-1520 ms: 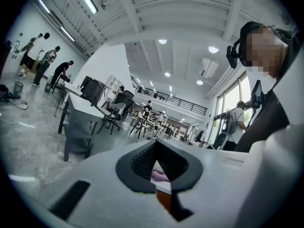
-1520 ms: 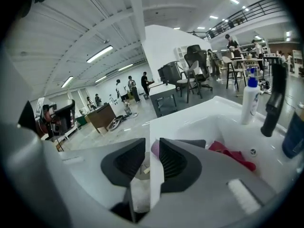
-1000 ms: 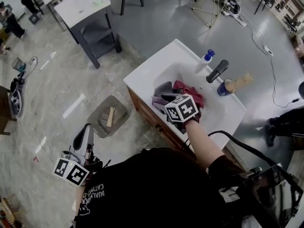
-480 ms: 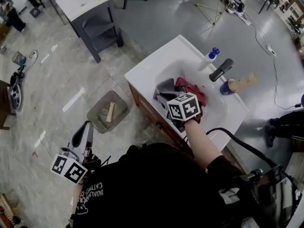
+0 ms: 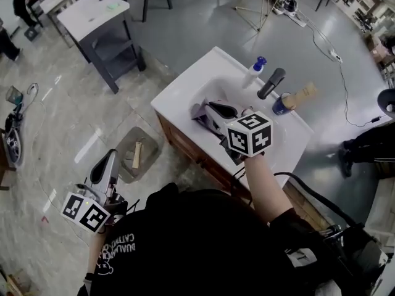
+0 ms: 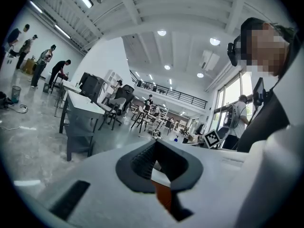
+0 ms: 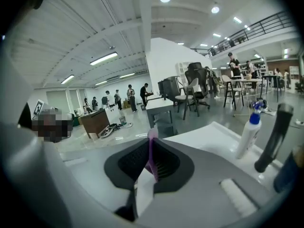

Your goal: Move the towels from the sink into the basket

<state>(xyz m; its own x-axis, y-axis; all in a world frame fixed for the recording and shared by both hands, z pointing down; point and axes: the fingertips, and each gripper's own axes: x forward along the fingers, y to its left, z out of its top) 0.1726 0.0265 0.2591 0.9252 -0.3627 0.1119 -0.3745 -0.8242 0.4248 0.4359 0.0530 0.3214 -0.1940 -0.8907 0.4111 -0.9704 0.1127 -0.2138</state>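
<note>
Your right gripper has just been closing, and its jaws now pinch a thin fold of the lilac towel. Only an edge of cloth shows between the pads, so treat this as a shallow bite. The towel hangs bunched off the jaws above the near-left part of the sink, its lower part down by the basin rim. Your left gripper is low at your left side, jaws together on nothing, close to the basket.

The step in hand looks like the lift-out. Raise the towel straight up until its trailing end is free of the rim before you swing left, or the cloth may drag on the edge and slip out of that thin pinch. Squeeze firmly and move smoothly, because a small fold of soft cloth forgives a jerk least.

The basket sits on the floor, left of the cabinet and well below the sink, with a pale stick-like thing lying in it. Carry the towel over the cabinet front, lower it over the middle of the basket, and let go only once most of the cloth is inside the walls. Whatever else lies in the basin is hidden behind the right gripper, so look again after the drop
</note>
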